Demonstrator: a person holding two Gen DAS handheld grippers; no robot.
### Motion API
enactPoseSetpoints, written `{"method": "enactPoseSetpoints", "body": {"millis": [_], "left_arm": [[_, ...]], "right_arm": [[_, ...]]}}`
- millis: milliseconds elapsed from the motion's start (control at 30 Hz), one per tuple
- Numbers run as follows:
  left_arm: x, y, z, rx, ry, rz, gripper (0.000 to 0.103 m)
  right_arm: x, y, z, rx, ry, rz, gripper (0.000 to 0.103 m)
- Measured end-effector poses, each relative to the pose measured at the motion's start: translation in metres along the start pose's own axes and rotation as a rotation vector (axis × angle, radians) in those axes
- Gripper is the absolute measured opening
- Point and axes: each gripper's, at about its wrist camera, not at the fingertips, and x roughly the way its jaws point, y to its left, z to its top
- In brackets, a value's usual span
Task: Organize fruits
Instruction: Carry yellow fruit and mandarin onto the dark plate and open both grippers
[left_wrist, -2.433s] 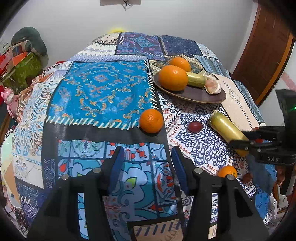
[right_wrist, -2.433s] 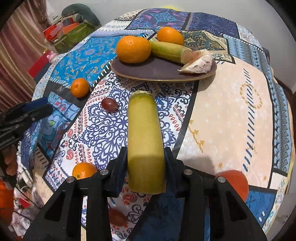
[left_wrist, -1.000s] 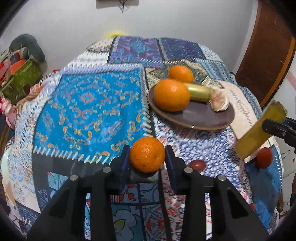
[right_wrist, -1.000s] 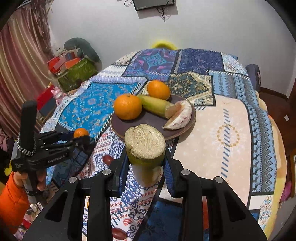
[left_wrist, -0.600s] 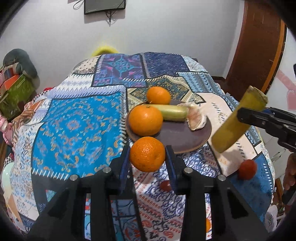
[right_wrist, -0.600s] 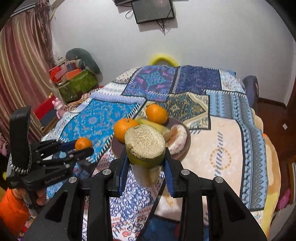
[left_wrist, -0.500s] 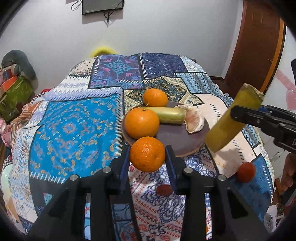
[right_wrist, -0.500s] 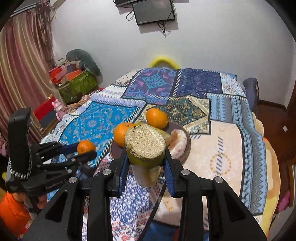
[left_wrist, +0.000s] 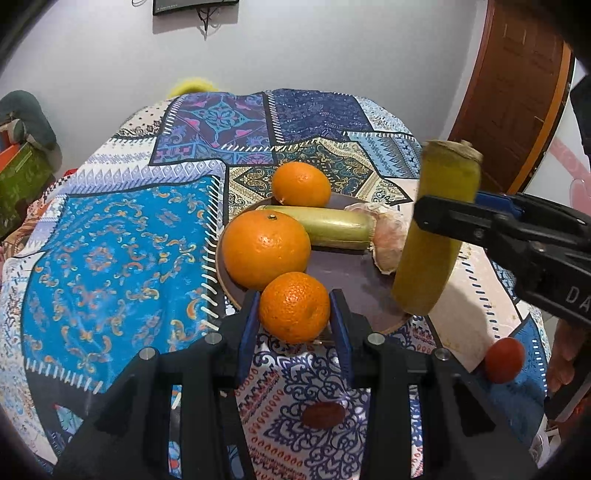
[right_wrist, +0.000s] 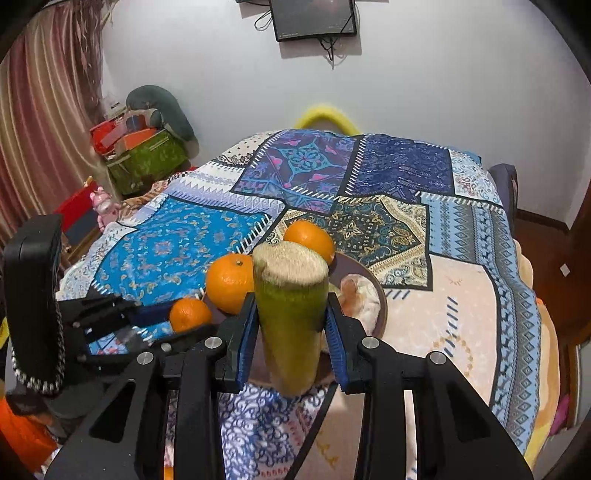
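Observation:
My left gripper is shut on a small orange and holds it above the near rim of the dark round plate. The plate holds a large orange, a second orange, a green cane piece and a peeled pale fruit. My right gripper is shut on a yellow-green cane piece, held upright over the plate's near right edge; it also shows in the left wrist view.
The table carries a patchwork cloth. A red fruit lies at the right near the edge and a dark brown fruit below my left gripper. Boxes and bags stand at the far left; a wooden door is at the right.
Both grippers have moved forward towards the plate with their fruit. The small orange was picked off the cloth and the cane piece was lifted upright from the table.

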Motion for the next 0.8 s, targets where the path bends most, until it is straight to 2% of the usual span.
{"method": "enactPoseSetpoints", "body": {"millis": [267, 533, 667, 800], "left_arm": [[0.013, 0.008, -0.001, -0.012, 0.02, -0.002, 0.037], [0.017, 0.011, -0.002, -0.016, 0.021, -0.02, 0.037], [0.019, 0.014, -0.001, -0.034, 0.036, -0.032, 0.042], [0.015, 0.012, -0.002, -0.031, 0.027, -0.031, 0.043]], "right_arm": [[0.019, 0.004, 0.003, -0.02, 0.002, -0.02, 0.032], [0.039, -0.004, 0.009, 0.021, 0.041, 0.005, 0.032], [0.043, -0.002, 0.009, 0.018, 0.055, 0.003, 0.033], [0.042, -0.005, 0.007, 0.032, 0.071, 0.02, 0.032]]}}
